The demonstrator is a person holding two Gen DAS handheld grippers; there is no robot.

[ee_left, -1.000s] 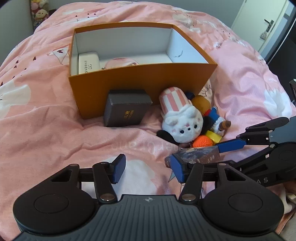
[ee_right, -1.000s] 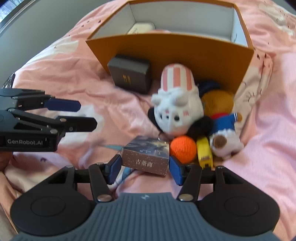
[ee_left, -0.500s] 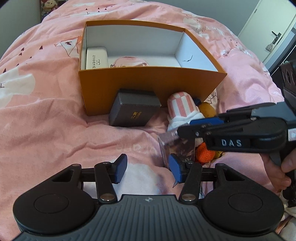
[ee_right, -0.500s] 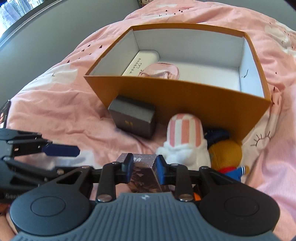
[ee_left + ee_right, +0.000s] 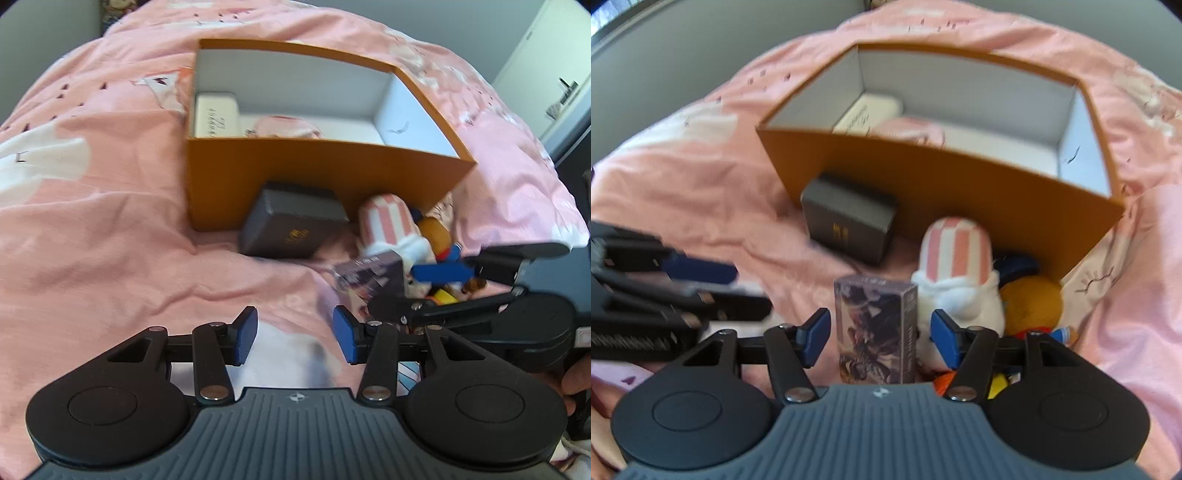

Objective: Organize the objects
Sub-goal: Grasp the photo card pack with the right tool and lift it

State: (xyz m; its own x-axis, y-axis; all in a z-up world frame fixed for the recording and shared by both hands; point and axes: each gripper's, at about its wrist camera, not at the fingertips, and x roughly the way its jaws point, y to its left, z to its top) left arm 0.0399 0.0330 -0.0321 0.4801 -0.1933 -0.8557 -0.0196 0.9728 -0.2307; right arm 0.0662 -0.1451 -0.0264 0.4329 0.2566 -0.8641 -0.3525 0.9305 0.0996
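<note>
A small patterned card box stands upright between the fingers of my right gripper. The jaws are opening, with a gap on each side of the box, so neither pad presses on it. In the left wrist view the same box shows blurred by the right gripper. My left gripper hovers over bare quilt; its jaws are closing with nothing between them. Ahead lies the open orange box, holding a white case and a pink item.
A dark grey box leans on the orange box's front wall. Beside it lie a pink-striped white plush, an orange-brown plush and smaller toys. A pink quilt covers the bed. At far right is a door.
The right gripper closed on the card box, turned it upright, then parted its jaws off it. The left gripper's jaws narrowed a little.
</note>
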